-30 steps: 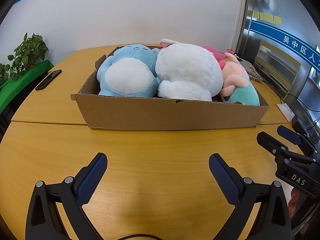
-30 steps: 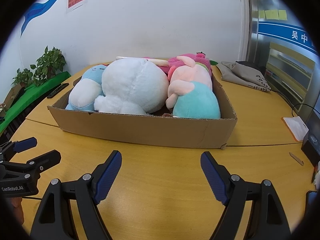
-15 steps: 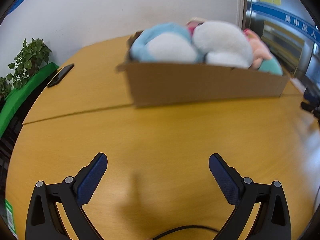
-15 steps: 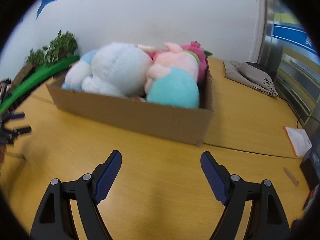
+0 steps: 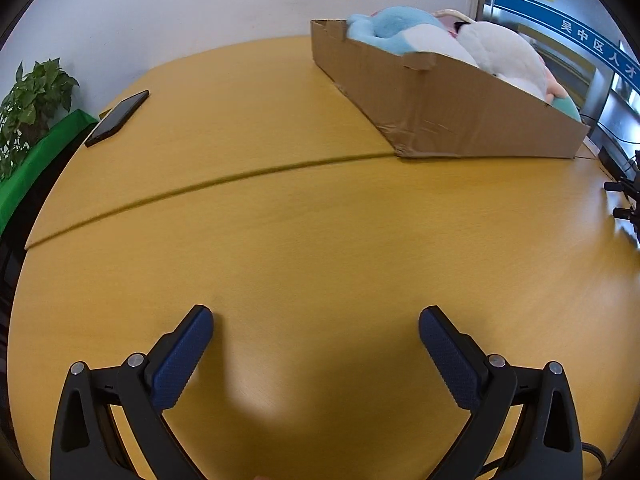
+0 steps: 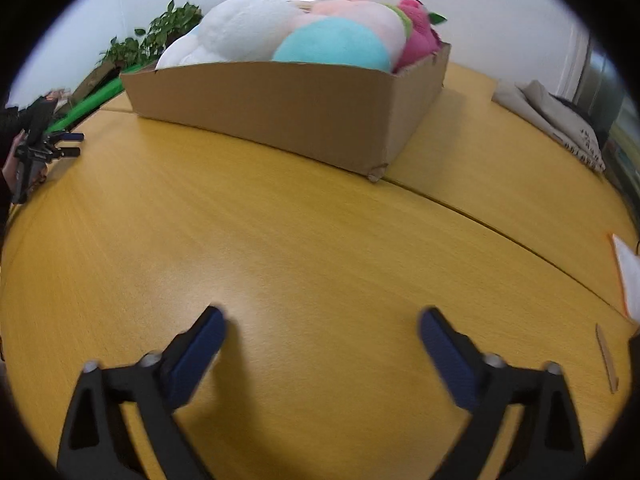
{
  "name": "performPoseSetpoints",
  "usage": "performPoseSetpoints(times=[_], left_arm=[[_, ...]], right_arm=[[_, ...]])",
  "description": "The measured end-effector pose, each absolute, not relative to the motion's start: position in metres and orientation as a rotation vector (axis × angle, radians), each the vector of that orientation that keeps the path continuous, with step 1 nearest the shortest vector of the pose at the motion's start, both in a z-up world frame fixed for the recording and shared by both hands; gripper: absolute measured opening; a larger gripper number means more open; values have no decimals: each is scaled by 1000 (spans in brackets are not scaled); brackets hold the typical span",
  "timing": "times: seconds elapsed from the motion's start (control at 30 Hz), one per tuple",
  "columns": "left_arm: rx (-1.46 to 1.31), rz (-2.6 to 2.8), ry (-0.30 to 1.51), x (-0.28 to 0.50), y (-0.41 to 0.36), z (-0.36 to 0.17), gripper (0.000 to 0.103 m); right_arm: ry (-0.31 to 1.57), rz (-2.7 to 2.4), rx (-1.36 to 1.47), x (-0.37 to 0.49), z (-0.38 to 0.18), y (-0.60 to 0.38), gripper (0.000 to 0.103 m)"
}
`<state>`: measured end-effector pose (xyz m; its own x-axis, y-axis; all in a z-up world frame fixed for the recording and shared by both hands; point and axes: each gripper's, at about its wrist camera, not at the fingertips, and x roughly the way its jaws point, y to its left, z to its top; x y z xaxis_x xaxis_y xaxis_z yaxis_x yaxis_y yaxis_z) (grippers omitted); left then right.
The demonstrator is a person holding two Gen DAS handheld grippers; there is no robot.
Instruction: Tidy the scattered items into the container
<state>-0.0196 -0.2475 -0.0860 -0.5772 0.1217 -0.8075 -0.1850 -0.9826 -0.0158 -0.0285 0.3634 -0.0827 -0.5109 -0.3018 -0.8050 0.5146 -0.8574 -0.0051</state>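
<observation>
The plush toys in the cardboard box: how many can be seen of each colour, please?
Blue and white: 1
White: 1
Pink and teal: 1
Magenta: 1
Total: 4 visible in the cardboard box; others may lie hidden beneath.

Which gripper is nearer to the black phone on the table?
Left. The left gripper has the phone ahead to its left; the right gripper sits farther off, phone unseen.

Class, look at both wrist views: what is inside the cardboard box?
The cardboard box holds plush toys: a blue one, a white one, a teal one and a pink one. Anything beneath them is hidden.
</observation>
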Motion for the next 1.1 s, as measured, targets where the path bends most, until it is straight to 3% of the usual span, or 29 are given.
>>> performPoseSetpoints(times=[0.27, 1.1], left_arm=[[-1350, 2633, 111, -54, -264, -82, 103], [-1354, 2638, 112, -56, -259, -84, 103]], right_arm=[[407, -2239, 1141, -40, -83, 390, 103], [432, -2215, 1136, -50, -79, 395, 103]])
